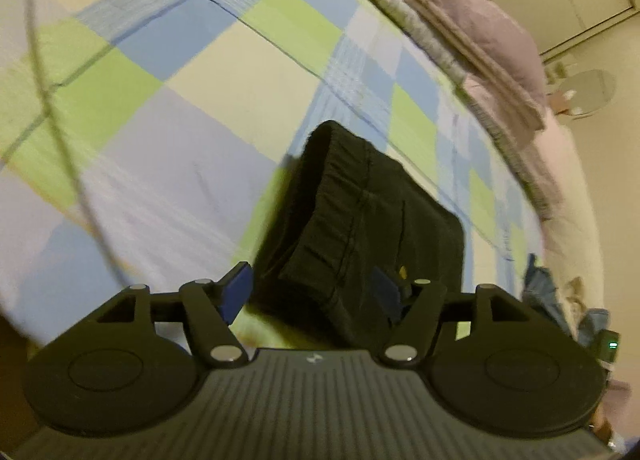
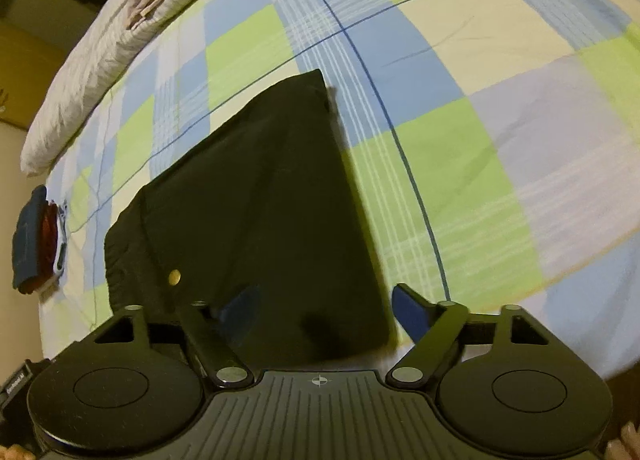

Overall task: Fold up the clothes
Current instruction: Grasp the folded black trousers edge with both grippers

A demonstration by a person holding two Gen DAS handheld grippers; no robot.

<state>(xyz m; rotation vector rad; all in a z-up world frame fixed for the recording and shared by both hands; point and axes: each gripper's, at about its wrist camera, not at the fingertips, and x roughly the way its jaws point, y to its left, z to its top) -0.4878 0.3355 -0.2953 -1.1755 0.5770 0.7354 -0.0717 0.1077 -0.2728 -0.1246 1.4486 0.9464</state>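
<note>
Left wrist view is showing the folded black shorts (image 1: 360, 228) lying on the checked sheet (image 1: 160, 164); the left gripper (image 1: 312, 292) is standing apart, straddling their near edge. The right gripper (image 2: 324, 312) is gaping likewise over the shorts (image 2: 272, 220)

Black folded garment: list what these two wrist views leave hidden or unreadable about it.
- Black folded garment: near edge hidden behind the left gripper body, left wrist view.
- Same garment, right wrist view: bottom edge covered by the right gripper; dark cloth hides the fold layers.
- Yellow mark: too small and blurred to identify.
</note>
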